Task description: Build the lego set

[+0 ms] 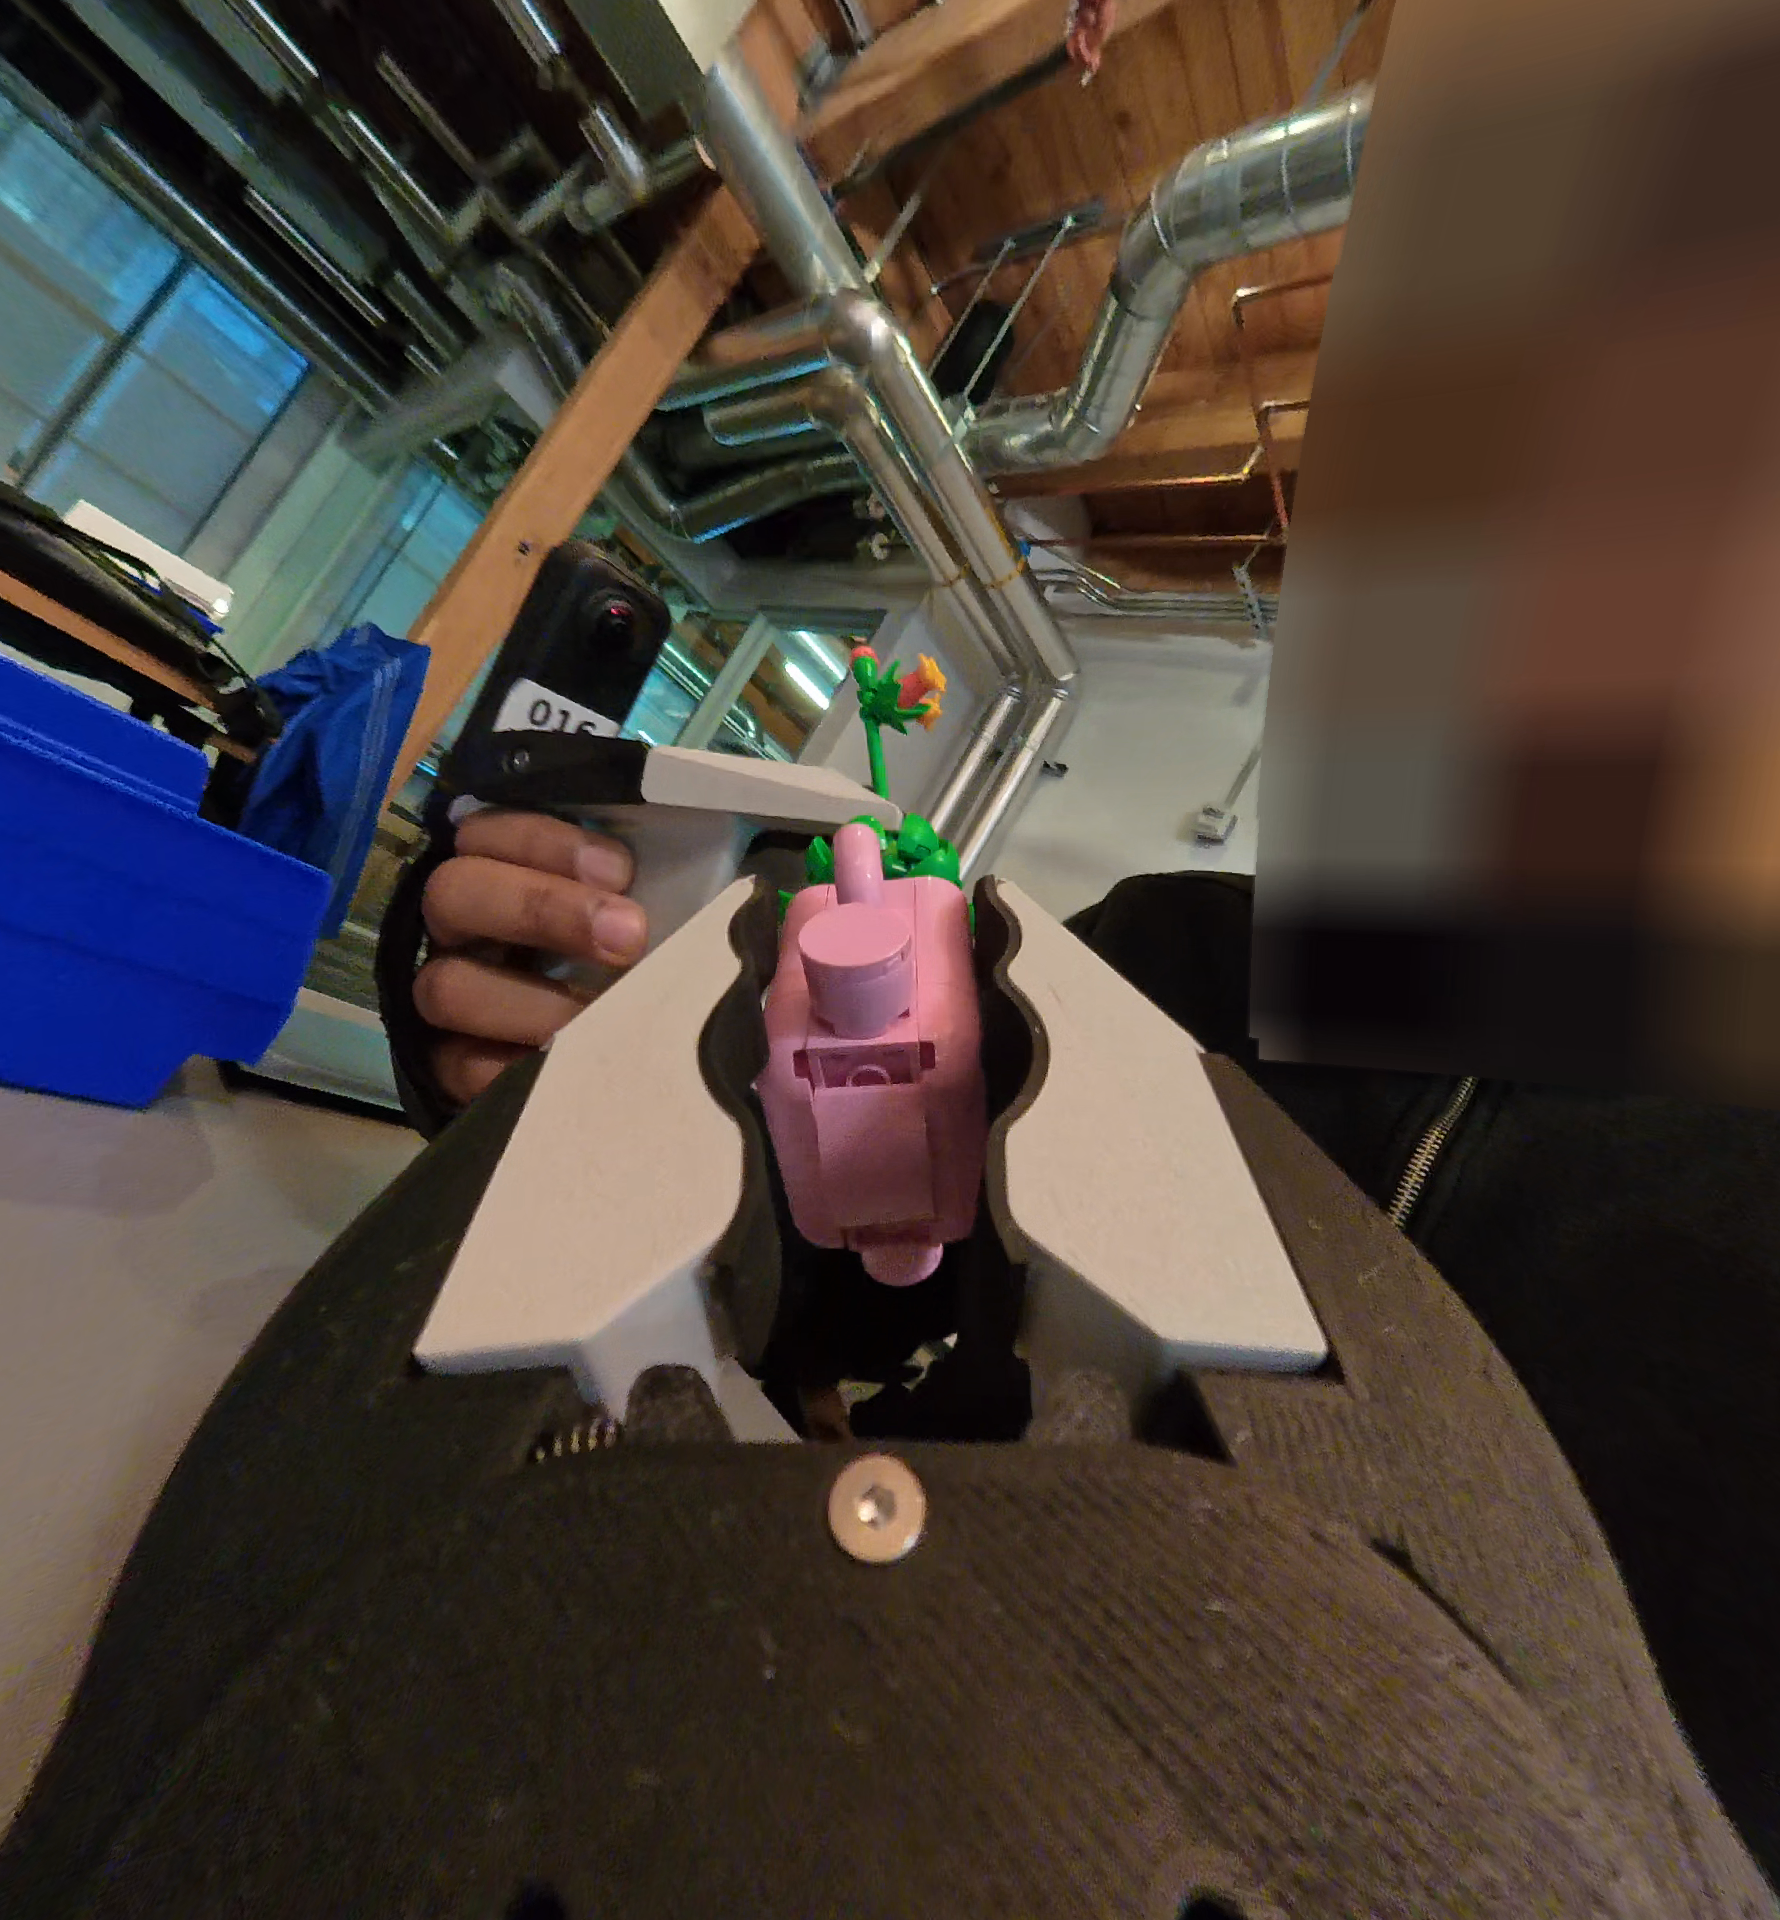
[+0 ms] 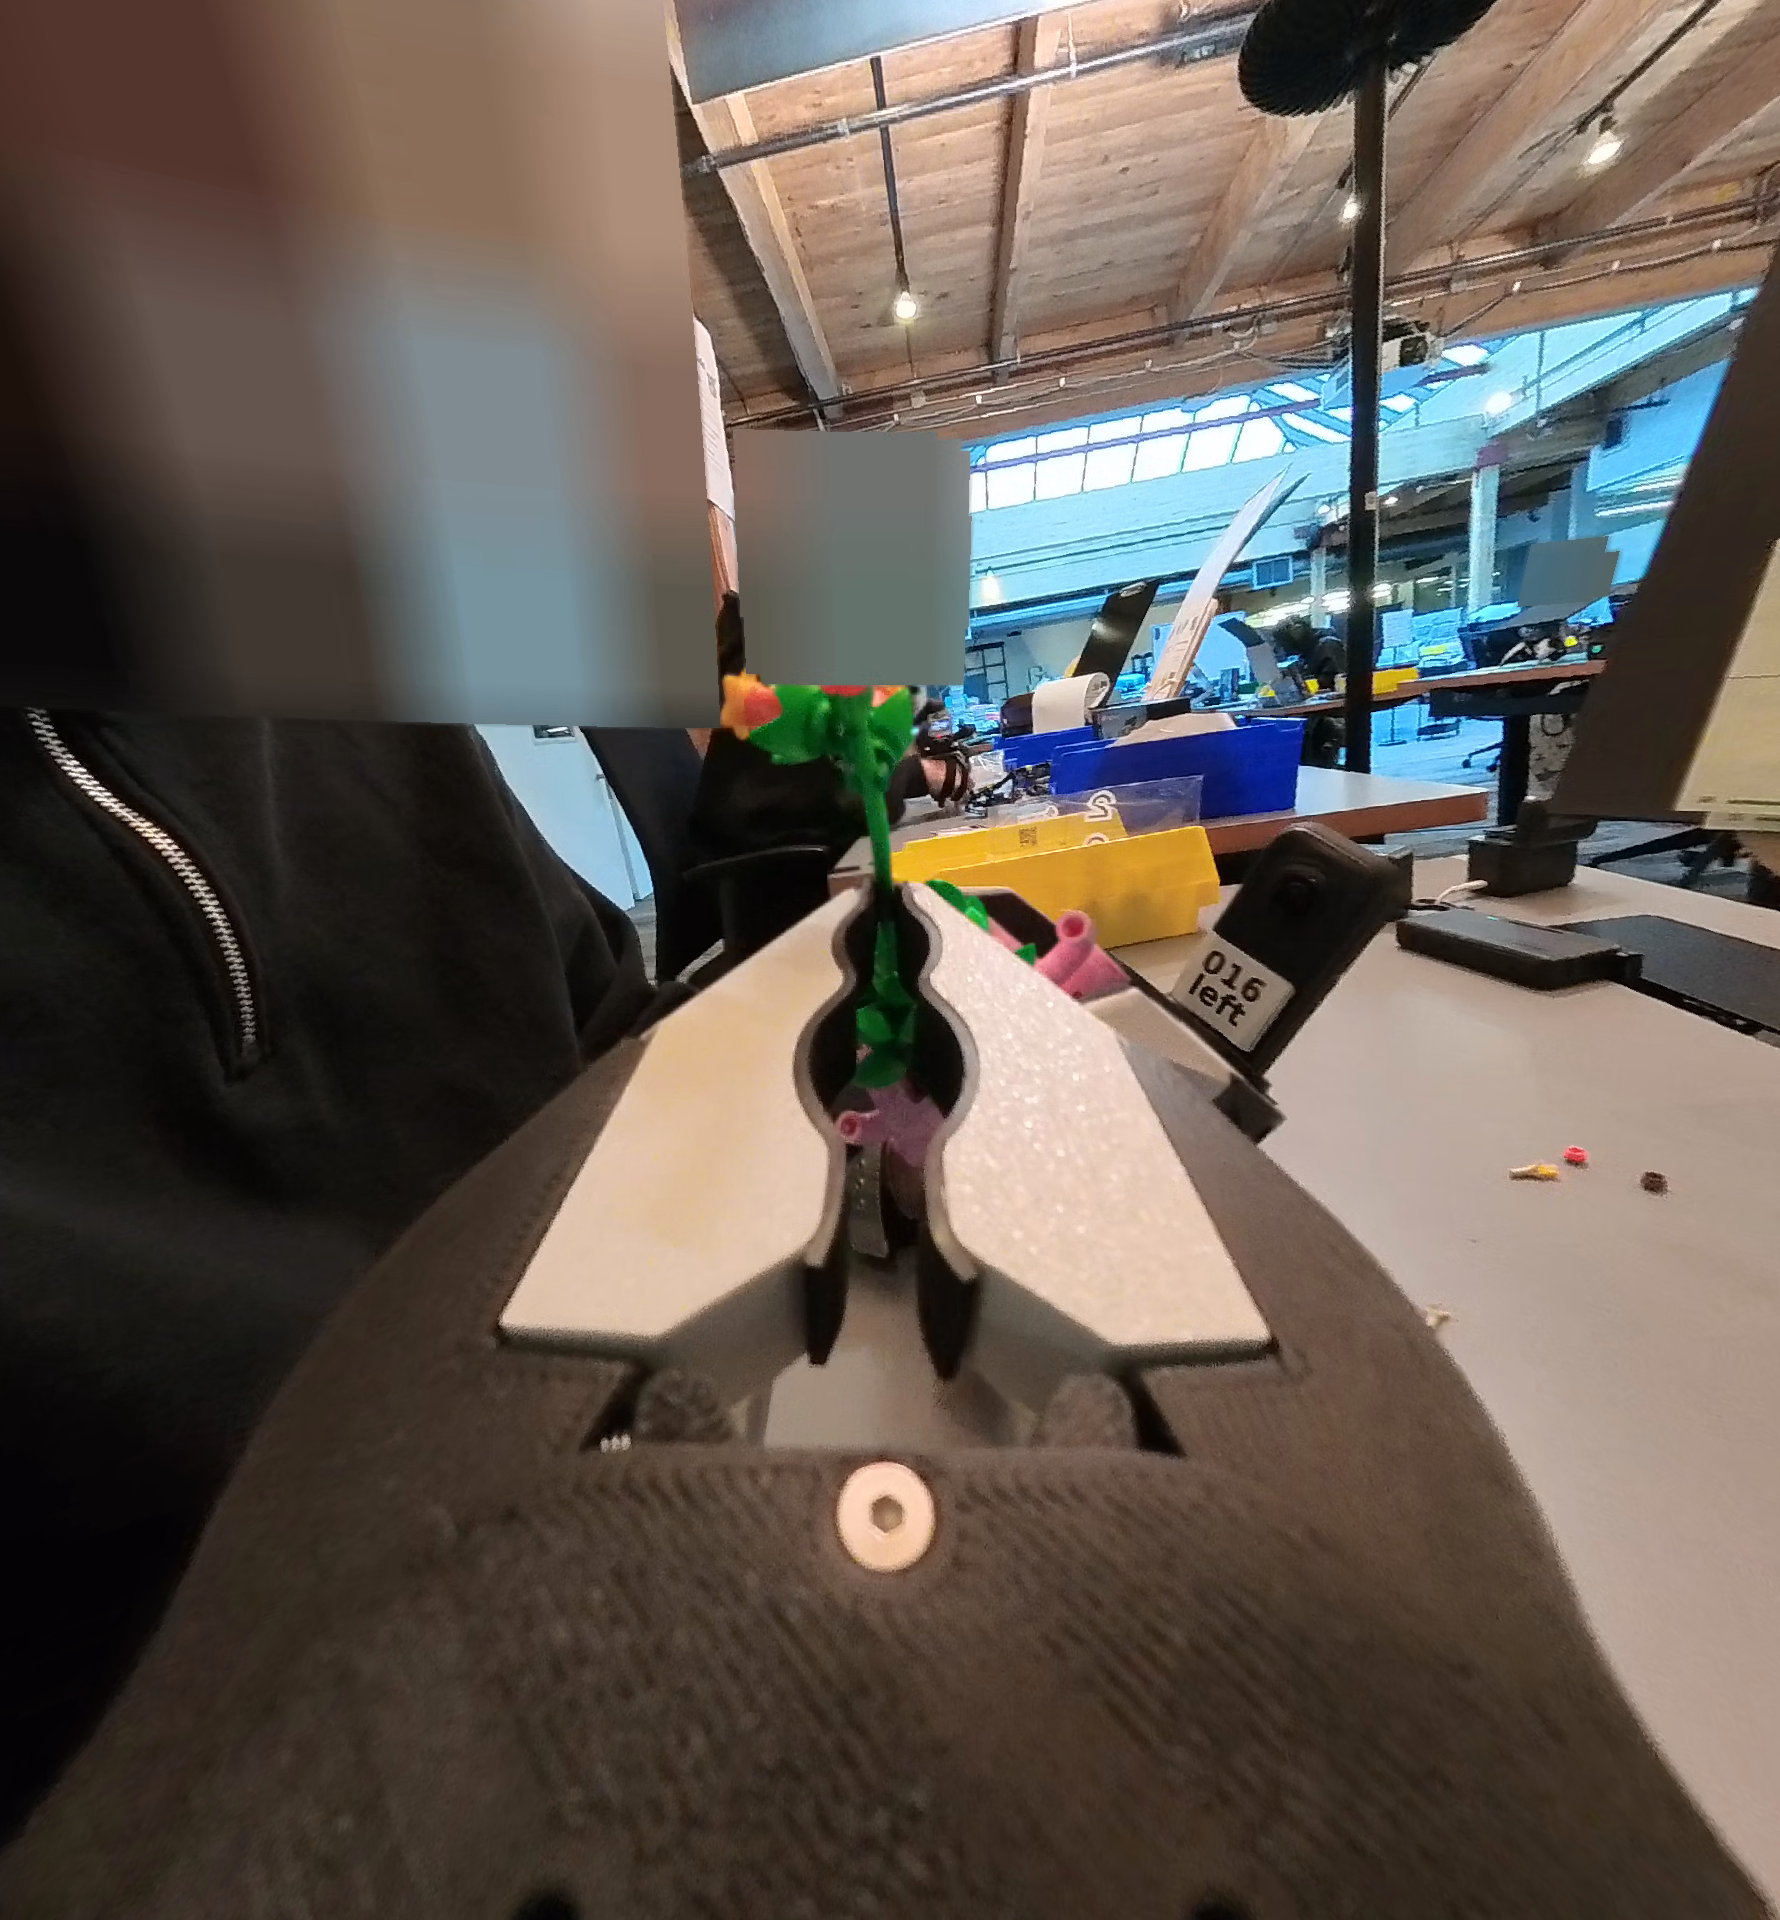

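Note:
My left gripper (image 1: 870,894) is shut on a pink lego pot (image 1: 865,1101), held up off the table. Green leaves (image 1: 927,842) sit on the pot's far end, and a thin green stem (image 1: 875,748) rises from them to orange and red flowers (image 1: 901,686). My right gripper (image 2: 886,899) is shut on that green stem (image 2: 878,831), with the flowers (image 2: 813,717) above its fingertips. Leaves and a pink part (image 2: 901,1117) show between its fingers. In the left wrist view the right gripper (image 1: 855,800) comes in from the left, held by a hand (image 1: 522,935).
The grey table (image 2: 1488,1299) holds a few tiny loose pieces (image 2: 1572,1156), a yellow bin (image 2: 1073,873), dark devices (image 2: 1509,951) and an open booklet (image 2: 1779,686). Blue bins (image 1: 86,883) stand at the left. A person in a black zip jacket (image 2: 190,987) is close behind. Less than 4 cm separates the two grippers' tips.

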The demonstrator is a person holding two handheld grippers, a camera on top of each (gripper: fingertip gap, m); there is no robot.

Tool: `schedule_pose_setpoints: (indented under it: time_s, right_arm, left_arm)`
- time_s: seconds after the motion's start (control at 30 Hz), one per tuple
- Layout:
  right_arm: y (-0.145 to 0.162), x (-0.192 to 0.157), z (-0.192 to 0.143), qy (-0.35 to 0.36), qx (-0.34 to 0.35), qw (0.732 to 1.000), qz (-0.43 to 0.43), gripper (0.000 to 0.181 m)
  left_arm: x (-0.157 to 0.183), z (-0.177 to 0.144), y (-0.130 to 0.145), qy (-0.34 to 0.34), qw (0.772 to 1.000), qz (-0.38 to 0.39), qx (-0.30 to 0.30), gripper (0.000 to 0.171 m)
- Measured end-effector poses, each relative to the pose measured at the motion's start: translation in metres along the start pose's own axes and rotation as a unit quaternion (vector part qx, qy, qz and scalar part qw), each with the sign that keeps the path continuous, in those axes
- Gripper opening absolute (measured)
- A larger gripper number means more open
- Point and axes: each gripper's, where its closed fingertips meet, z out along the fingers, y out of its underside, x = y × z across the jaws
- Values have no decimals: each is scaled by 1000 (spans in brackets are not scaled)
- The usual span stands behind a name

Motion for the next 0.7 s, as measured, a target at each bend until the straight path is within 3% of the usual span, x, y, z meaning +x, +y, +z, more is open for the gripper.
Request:
schedule_pose_setpoints:
  time_s: [0.17,0.23,0.27,0.7]
  right_arm:
    - [0,6,1,23,4,1000,-16,1]
    - [-1,8,0,31,10,999,-19,1]
    - [-3,9,-1,35,14,999,-21,0]
    - [57,59,-16,125,-82,987,51,0]
  left_arm:
    - [-4,-6,-9,-18,999,9,25,34]
    - [-7,-13,-16,-30,998,13,48,7]
    - [-11,-15,-16,-46,997,23,51,3]
    - [-59,-42,2,-193,980,-25,-27,5]
